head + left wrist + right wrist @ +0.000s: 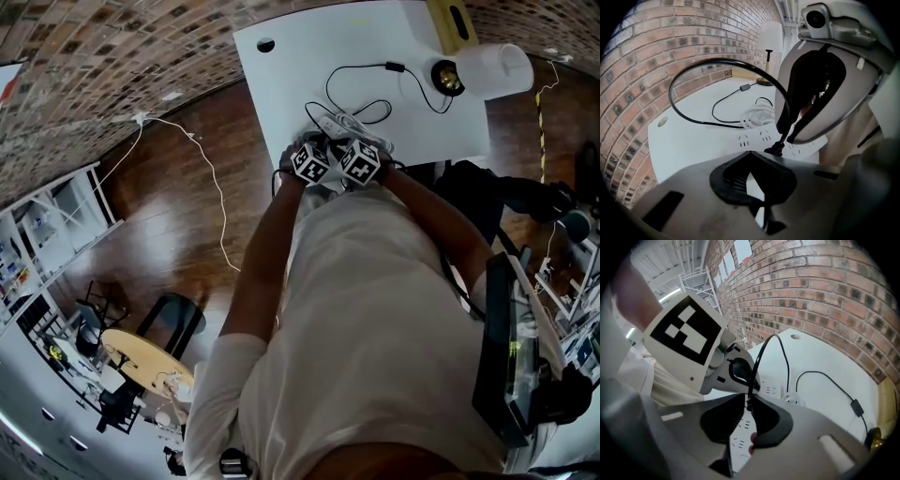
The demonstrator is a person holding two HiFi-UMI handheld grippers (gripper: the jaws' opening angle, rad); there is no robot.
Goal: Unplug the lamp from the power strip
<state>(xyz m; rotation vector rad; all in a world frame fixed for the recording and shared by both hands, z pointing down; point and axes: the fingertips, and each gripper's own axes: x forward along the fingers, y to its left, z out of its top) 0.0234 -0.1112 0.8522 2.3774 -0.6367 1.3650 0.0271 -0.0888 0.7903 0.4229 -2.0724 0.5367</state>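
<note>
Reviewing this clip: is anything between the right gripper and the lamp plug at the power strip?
Nothing visible does. The right gripper has its fingers closed round the black lamp plug right at the power strip. The left gripper sits alongside, not between them.

Upright white-shaded lamp [492,70], black cord [726,60] looping over white power strip [754,137]

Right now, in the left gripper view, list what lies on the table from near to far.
Near to far: strip → white coil → cord switch → lamp.
</note>
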